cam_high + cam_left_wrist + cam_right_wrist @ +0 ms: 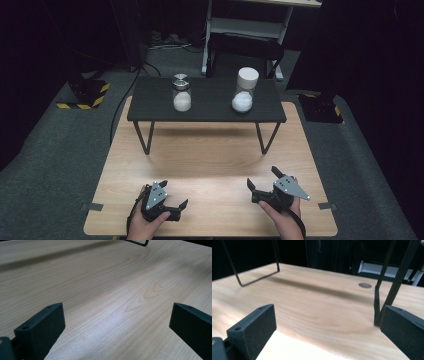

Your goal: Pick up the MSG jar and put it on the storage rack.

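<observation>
While both tools sit low over the near edge of the wooden table (210, 165), I have each of them spread wide with nothing between the jaws. My left gripper (176, 196) is at the near left, held in the left hand (145, 222), its grey three-cornered plate facing up and its jaws pointing right and slightly away from me. In the left gripper view the left gripper (117, 322) shows two black jaws far apart with bare pale wood grain between them. My right gripper (264, 179) is at the near right, in the right hand (282, 217), jaws pointing up and to the left across the table. In the right gripper view the right gripper (328, 322) is equally wide, and beyond its jaws I see the thin black wire legs (392, 282) of the raised shelf (205, 102).

That black shelf stands on the far half of the table, well apart from both grippers. On it stand two clear jars, each holding white powder in the bottom. The jar with the metal lid (181, 93) stands left of centre; the jar with the white lid (245, 90) stands to the right and is taller. Both are upright and apart from each other.

A grey carpeted floor (50, 160) surrounds the table, with yellow-and-black striped tape (82, 102) at the far left.
</observation>
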### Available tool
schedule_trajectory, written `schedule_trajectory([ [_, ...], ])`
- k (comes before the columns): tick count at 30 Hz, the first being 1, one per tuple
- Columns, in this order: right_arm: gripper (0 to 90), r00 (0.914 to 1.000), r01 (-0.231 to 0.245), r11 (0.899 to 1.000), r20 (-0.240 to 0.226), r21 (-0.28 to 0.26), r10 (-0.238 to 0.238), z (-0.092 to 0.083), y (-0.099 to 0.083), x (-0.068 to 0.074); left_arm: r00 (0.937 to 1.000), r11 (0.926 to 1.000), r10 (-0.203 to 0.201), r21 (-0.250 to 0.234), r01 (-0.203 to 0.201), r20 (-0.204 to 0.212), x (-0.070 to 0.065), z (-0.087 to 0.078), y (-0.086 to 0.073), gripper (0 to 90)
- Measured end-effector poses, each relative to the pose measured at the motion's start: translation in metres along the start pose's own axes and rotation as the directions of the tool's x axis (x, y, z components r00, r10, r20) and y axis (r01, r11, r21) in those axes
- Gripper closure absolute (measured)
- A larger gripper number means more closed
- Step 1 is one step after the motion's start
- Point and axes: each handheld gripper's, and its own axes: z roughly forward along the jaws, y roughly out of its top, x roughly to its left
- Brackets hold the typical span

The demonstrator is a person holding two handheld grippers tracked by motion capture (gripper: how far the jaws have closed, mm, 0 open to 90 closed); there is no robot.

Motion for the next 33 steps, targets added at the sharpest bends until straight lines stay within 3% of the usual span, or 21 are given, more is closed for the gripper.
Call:
schedule_trajectory([
  [3, 0.4, 1.0, -0.002, 1.0, 0.002, 0.022, 0.002, -0.001, -0.008, -0.001, 1.0, 1.0, -0.008, -0.002, 0.008, 0.002, 0.0, 0.001, 0.0, 0.6],
  [10, 0.5, 0.9999, 0.001, 0.998, 0.014, 0.061, -0.002, -0.003, -0.021, -0.002, 0.9997, 0.9997, 0.023, 0.001, -0.023, -0.002, -0.004, 0.001, 0.0, 0.6],
  [22, 0.5, 0.9997, 0.019, 0.988, 0.013, 0.153, -0.021, -0.005, -0.022, -0.009, 0.9996, 0.9996, 0.027, 0.01, -0.027, -0.009, -0.006, 0.001, 0.002, 0.6],
  [26, 0.7, 0.9998, -0.014, 0.984, 0.014, 0.176, 0.012, -0.007, -0.02, -0.01, 0.9994, 0.9994, 0.033, 0.006, -0.033, -0.011, -0.006, 0.0, 0.001, 0.6],
  [29, 0.6, 0.9997, 0.012, 0.981, 0.019, 0.191, -0.015, -0.008, -0.018, -0.008, 0.9994, 0.9994, 0.035, 0.007, -0.035, -0.009, -0.006, 0.0, 0.001, 0.6],
  [33, 0.7, 0.9998, 0.011, 0.979, 0.016, 0.205, -0.015, -0.008, -0.016, -0.009, 0.9992, 0.9992, 0.039, 0.01, -0.039, -0.008, -0.007, 0.001, 0.002, 0.6],
])
